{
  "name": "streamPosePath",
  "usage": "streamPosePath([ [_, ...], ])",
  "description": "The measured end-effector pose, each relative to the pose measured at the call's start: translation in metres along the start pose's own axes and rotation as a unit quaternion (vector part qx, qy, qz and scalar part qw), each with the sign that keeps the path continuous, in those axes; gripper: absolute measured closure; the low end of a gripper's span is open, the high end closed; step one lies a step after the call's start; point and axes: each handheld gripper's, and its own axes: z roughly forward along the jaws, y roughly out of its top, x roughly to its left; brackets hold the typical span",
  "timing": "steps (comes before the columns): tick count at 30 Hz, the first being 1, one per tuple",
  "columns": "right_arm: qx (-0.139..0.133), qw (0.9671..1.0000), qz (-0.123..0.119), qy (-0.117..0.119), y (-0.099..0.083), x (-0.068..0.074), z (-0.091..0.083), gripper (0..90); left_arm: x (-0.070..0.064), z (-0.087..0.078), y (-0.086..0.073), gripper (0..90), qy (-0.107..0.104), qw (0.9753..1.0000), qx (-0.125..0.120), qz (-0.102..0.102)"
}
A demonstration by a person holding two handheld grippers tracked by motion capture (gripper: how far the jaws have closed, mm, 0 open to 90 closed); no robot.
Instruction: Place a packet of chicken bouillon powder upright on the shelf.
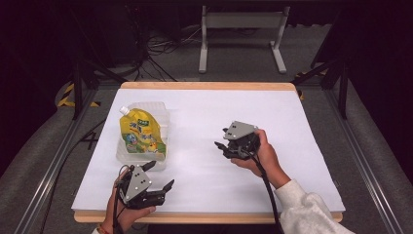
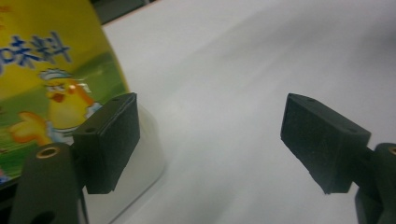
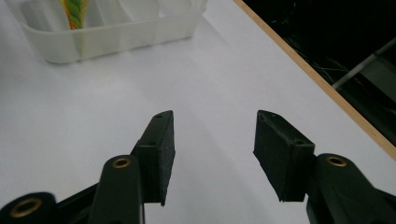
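The yellow pouch [image 1: 140, 133] lies in the clear tray [image 1: 162, 117], spout toward the bench's far-left corner; left gripper [image 1: 159, 175] and right gripper [image 1: 221, 138] both gape empty.

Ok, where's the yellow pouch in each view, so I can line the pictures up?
High view: yellow pouch left of centre, lying in the clear tray.
Left gripper view: upper left, behind the left-hand jaw.
Right gripper view: top left, a thin edge in the tray.
Shared landmark: the tray.
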Motion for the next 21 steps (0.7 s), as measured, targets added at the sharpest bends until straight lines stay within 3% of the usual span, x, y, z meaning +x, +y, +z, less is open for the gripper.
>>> streamPosePath([
  [6,0.006,0.9998,0.016,-0.007,-0.014,-0.010,-0.011,43.4,-0.010,0.011,0.000,21.8,-0.020,0.9993,0.022,0.021],
  [21,0.040,0.9987,0.018,-0.026,-0.053,-0.018,-0.030,35.5,-0.014,0.027,-0.004,21.8,-0.047,0.9972,0.052,0.028],
])
